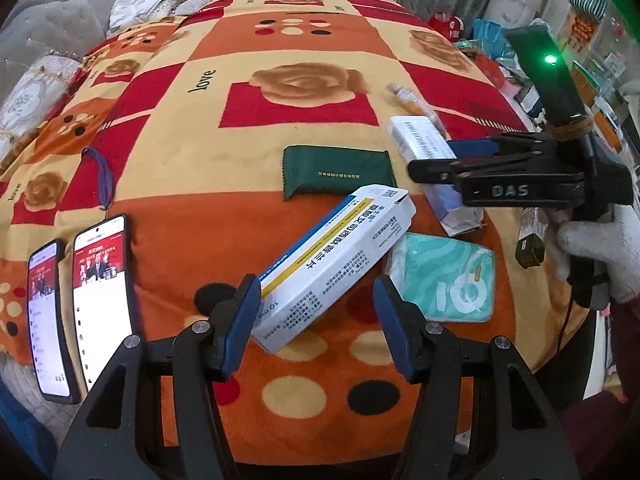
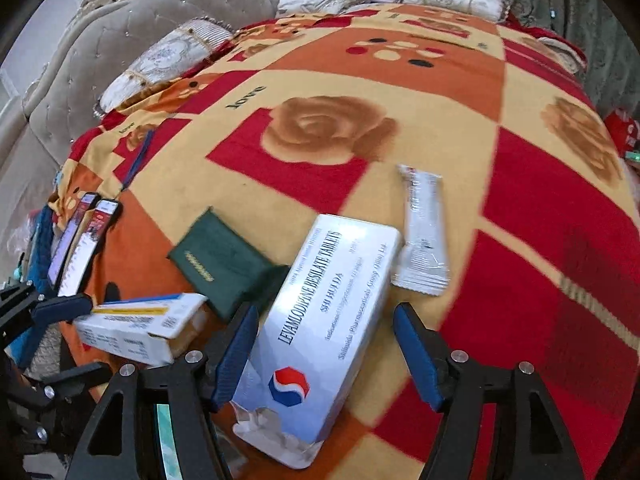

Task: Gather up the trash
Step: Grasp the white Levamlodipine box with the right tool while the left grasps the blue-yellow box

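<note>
Trash lies on the patterned blanket [image 1: 320, 40] near its close edge. Left gripper [image 1: 316, 308] stands half open around the white, blue and yellow box [image 1: 336, 256], marked "10 mg"; the left pad touches the box, the right pad stays apart. Right gripper [image 2: 326, 340], pointing downward, is open around the silver box [image 2: 320, 320] reading "LEVAMLODIPINE BESILATE TABLETS"; its gloved hand [image 1: 600, 248] holds the handle.
</note>
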A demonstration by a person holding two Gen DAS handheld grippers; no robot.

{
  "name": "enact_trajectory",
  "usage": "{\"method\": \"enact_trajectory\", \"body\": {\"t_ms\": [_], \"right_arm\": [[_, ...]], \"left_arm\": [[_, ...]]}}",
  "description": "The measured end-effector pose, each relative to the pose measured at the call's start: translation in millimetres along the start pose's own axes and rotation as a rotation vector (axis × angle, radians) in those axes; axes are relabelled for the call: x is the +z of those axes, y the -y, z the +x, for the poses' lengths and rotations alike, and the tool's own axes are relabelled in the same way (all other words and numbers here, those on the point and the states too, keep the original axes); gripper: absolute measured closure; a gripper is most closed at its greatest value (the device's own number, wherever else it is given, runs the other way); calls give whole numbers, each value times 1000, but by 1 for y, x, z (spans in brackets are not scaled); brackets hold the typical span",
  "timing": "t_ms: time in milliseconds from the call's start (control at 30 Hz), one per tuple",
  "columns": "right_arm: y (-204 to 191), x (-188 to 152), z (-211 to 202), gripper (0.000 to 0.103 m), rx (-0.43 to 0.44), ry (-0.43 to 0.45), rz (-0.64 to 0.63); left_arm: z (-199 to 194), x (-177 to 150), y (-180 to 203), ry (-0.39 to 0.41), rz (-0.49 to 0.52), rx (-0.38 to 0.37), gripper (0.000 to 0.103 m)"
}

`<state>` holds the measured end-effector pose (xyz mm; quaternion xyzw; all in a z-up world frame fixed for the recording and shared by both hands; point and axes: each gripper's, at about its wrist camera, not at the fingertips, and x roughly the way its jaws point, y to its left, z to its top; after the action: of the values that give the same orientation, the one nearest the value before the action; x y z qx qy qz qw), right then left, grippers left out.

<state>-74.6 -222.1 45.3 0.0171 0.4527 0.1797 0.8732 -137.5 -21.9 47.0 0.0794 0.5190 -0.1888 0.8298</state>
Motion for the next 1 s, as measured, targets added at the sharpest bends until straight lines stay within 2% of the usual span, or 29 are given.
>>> {"method": "enact_trajectory", "body": {"t_ms": [167,333,467,567,667,800,867,1000], "right_arm": [[18,0,-10,36,-31,14,39],[24,-5,-13,35,-86,2,20],[31,-7,-15,35,-23,8,67],[25,-6,-11,35,-38,2,52],[21,-5,-7,35,-36,-6,43],[20,-6,-9,35,-35,-1,32],[21,-6,-7,35,-31,2,36],[20,-7,-3,35,-31,18,41]], "left_arm": [[15,7,-3,-23,-18,-1,46],[22,13,-2,-20,-33,10,45],[28,17,-3,-20,-59,29,43],[35,23,-4,-15,-84,43,43],[51,27,-8,-53,-131,54,43],[38,26,-11,-14,-140,16,43],[34,25,-13,-2,-143,40,43],[44,24,-22,-32,-180,34,43]]}}
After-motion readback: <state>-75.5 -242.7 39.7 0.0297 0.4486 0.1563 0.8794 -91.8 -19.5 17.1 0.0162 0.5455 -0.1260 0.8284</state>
